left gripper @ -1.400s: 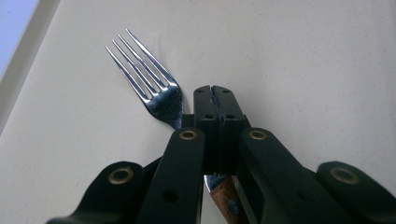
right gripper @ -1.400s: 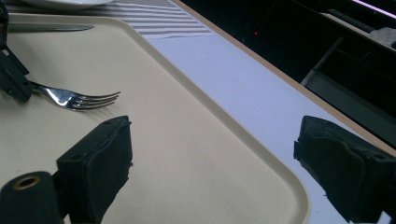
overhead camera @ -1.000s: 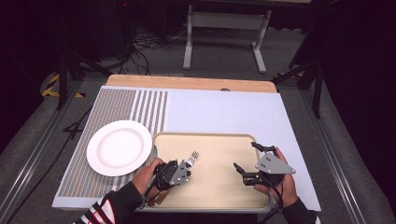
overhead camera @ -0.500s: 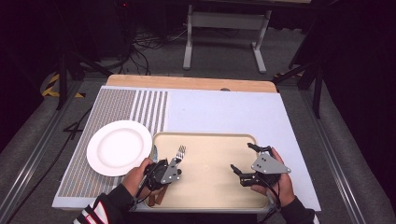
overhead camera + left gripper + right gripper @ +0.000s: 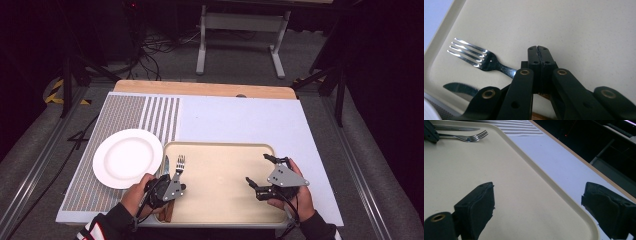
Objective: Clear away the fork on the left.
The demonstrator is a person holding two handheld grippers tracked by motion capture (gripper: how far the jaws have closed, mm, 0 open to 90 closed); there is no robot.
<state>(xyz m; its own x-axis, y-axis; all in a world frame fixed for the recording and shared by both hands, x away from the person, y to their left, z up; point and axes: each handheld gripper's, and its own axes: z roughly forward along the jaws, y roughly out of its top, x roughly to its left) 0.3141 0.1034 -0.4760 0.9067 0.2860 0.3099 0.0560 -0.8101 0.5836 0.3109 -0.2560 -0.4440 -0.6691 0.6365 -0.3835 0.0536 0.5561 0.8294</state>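
Note:
A silver fork (image 5: 180, 161) (image 5: 477, 58) lies on the beige tray (image 5: 220, 145) (image 5: 579, 27) near its left rim, tines pointing away from me. My left gripper (image 5: 172, 184) (image 5: 539, 48) is shut, and the fork's neck runs in under its closed jaws. A serrated knife (image 5: 166, 165) (image 5: 457, 88) lies just left of the fork. My right gripper (image 5: 256, 169) (image 5: 539, 195) hovers open over the tray's right side with nothing between its pads. The right gripper view looks across the tray (image 5: 461, 167) at the fork (image 5: 467, 137) and knife (image 5: 456, 128).
A white plate (image 5: 127, 157) sits on a striped grey placemat (image 5: 130, 112) left of the tray. Pale tabletop (image 5: 240, 120) stretches behind the tray to a wooden far edge (image 5: 200, 89). Brown handles (image 5: 167, 212) stick out near the tray's front rim.
My left gripper has slid left along the tray, and the fork has travelled with it to beside the knife. The right gripper has stayed put.

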